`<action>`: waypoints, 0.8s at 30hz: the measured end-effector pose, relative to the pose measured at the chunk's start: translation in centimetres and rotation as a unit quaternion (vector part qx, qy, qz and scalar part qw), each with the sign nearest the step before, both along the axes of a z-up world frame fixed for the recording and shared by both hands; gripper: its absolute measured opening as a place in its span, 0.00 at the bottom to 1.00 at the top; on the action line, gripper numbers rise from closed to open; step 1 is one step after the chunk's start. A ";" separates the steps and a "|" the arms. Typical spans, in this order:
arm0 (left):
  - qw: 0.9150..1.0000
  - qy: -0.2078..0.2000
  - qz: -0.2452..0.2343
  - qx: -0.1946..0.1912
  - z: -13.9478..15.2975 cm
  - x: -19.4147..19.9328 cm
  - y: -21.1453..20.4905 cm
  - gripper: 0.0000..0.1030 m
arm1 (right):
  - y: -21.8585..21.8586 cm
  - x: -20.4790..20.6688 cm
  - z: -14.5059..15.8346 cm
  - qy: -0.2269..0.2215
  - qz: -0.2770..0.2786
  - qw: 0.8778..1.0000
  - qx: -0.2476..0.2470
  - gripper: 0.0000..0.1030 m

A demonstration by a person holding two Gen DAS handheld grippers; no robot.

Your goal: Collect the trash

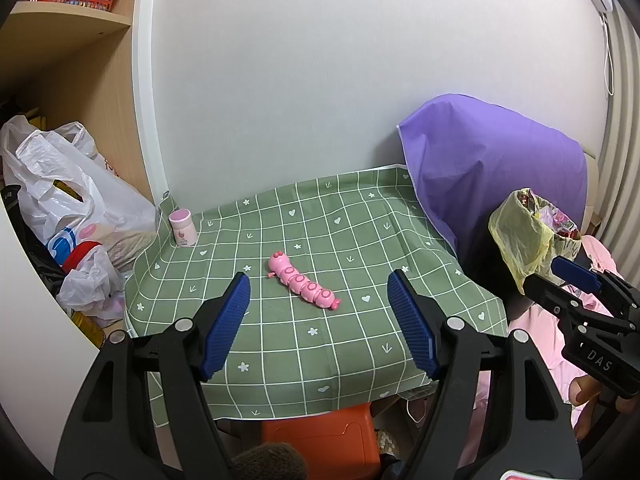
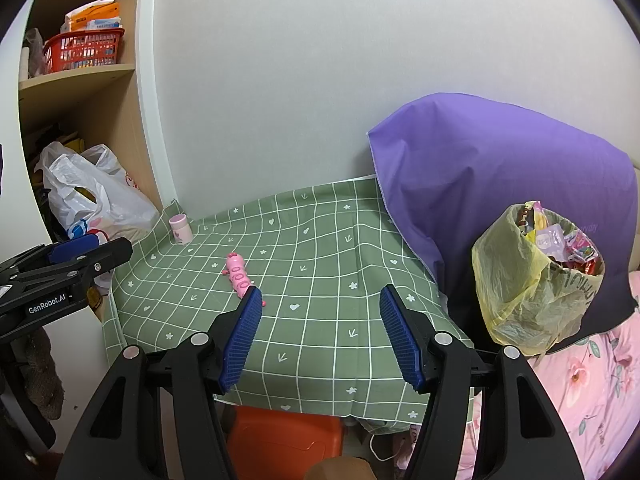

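A lived-in room of a home, most likely a bedroom. A small table under a green checked cloth [image 2: 320, 264] stands against a plain wall, with a pink toy [image 1: 302, 282] and a small pink jar [image 1: 183, 227] on it. To the left, a wooden shelf [image 2: 80, 76] holds a red basket [image 2: 86, 49] above stuffed plastic bags [image 1: 68, 192]. At near right lies pink floral bedding [image 2: 592, 384] (beside a yellow bag [image 2: 524, 284] full of wrappers).

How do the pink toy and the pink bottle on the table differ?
The toy lies flat mid-cloth, long and segmented, bright pink; the bottle stands upright at the far left corner by the wall, short and round, pale pink with a darker lid. Both rest on the green checked cloth, untouched by either gripper.
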State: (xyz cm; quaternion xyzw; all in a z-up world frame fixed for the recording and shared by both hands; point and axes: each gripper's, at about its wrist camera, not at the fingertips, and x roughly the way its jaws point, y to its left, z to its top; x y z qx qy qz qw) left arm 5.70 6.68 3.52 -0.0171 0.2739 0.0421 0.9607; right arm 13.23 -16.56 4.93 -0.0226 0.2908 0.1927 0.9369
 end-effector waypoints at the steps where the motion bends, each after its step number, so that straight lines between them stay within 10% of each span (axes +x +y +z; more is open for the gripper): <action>1: 1.000 0.000 0.000 0.000 0.0 0.0 0.1 0.66 | 0.0 0.0 0.0 0.000 0.000 1.000 0.000 0.56; 24: 1.000 -0.011 0.002 0.000 0.7 -1.6 -1.4 0.66 | -1.1 -0.7 0.6 -0.012 -0.006 1.000 0.003 0.56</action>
